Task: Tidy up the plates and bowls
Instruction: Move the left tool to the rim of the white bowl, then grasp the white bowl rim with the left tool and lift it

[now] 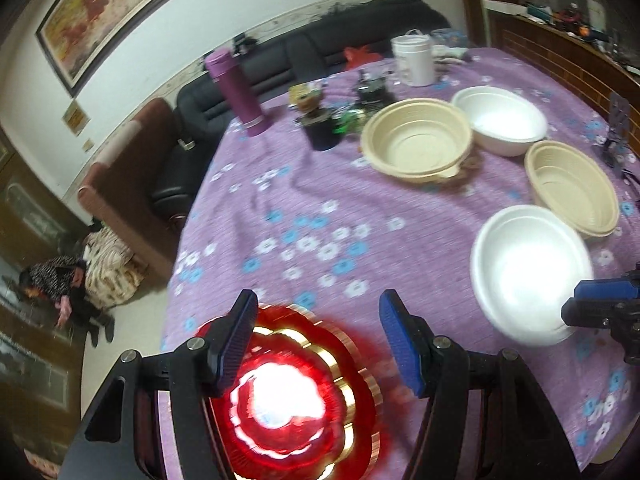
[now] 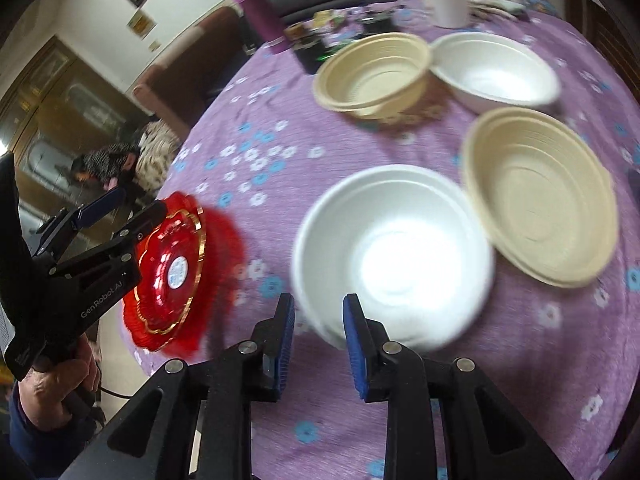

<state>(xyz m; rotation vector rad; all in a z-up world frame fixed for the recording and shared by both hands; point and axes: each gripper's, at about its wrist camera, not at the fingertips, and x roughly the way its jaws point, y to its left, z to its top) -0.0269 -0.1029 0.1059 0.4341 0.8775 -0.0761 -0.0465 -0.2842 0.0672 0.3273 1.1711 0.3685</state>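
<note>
A red plate with gold trim lies at the table's near-left edge, under my open left gripper; it also shows in the right wrist view, with the left gripper over it. A near white bowl sits just ahead of my right gripper, whose fingers stand open astride its near rim. It shows in the left wrist view too. A beige bowl touches it on the right. Farther back stand another beige bowl and a white bowl.
The round table has a purple flowered cloth. At its far side stand a purple flask, a white tub, and small dark jars. A black sofa and a seated person are beyond the table.
</note>
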